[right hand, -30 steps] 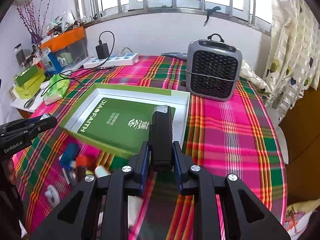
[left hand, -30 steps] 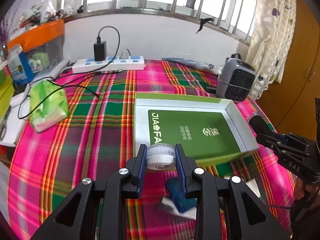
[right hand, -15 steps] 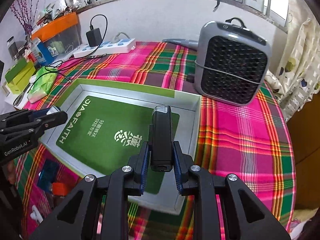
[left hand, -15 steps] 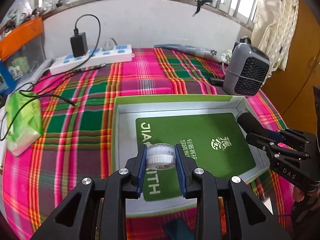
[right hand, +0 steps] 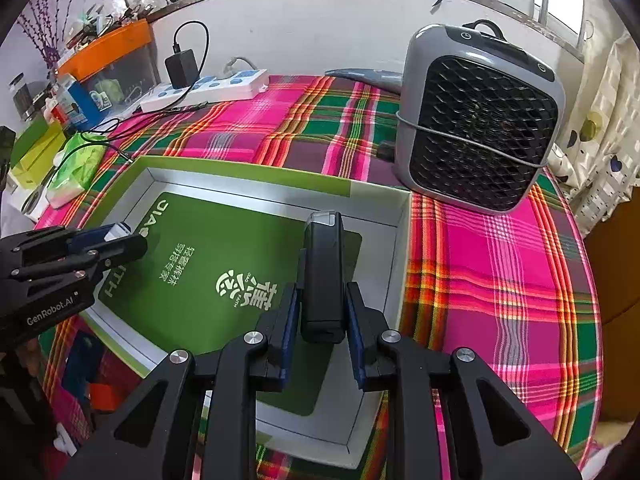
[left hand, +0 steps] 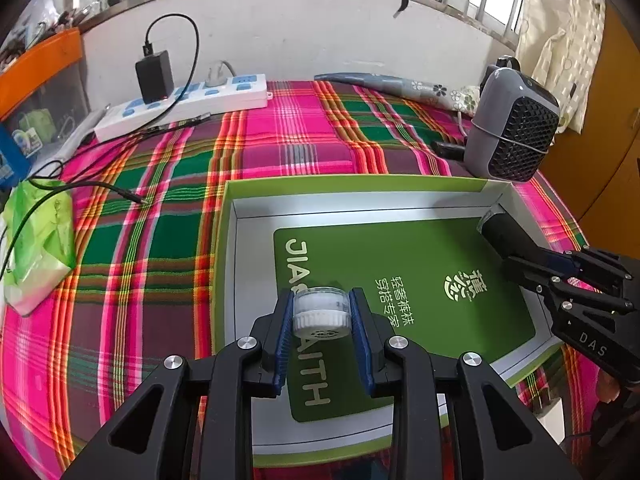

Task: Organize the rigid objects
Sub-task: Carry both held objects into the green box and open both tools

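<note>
The left gripper [left hand: 322,312] squeezes a small white jar [left hand: 321,309] between its blue pads [left hand: 285,328]. The jar sits sideways, with its ribbed cap toward the camera. It hangs over the near left part of a box [left hand: 228,240], above the big white letters on the green card [left hand: 400,280] inside.

The right gripper [right hand: 322,308] is clamped on a black stick [right hand: 323,276]. The stick points away from the camera toward 12 o'clock, and it has a clear tip at its far end. It hangs over the right side of the same box, near the right wall.

In the left view, the right gripper comes in from 3 o'clock with the stick. In the right view, the left gripper comes in from 9 o'clock.

The box is flat and open, green outside and gray inside. It lies on a pink and green checked cloth [left hand: 160,240].

A gray fan [right hand: 476,120] stands at 1 o'clock from the box in the right view, close to its far right corner. A white power strip [left hand: 180,104] with a black charger [left hand: 154,76] plugged in lies far back at 11 o'clock in the left view. A green pack [left hand: 40,240] lies at 9 o'clock near the cloth's edge.
</note>
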A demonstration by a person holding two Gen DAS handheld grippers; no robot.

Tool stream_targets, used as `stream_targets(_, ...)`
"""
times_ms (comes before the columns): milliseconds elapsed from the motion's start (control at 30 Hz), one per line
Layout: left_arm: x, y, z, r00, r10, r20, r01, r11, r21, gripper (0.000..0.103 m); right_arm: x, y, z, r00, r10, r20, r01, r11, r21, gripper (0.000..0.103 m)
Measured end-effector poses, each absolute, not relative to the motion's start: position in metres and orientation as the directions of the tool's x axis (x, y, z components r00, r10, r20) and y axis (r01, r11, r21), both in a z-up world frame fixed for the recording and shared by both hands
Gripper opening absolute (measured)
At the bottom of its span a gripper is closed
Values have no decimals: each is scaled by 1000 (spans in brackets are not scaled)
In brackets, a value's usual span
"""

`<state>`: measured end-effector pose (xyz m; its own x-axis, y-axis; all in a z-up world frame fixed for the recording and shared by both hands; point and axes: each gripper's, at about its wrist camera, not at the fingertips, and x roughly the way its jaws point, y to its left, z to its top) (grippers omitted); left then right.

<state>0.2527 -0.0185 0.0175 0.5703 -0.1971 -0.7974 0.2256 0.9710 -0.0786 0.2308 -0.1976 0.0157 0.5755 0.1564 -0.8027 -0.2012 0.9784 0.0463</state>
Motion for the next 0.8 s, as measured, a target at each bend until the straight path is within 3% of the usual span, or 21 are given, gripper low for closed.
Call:
stream_targets(633,254,-19,18,566,-204,-798,223,971,-89,27,232,-190,10,557,178,-811,-226,972,58,24)
stream_targets(800,251,-18,19,565,-211,-797,223,970,-99,33,231,-190,10,559,189,-807,-229,971,68,28)
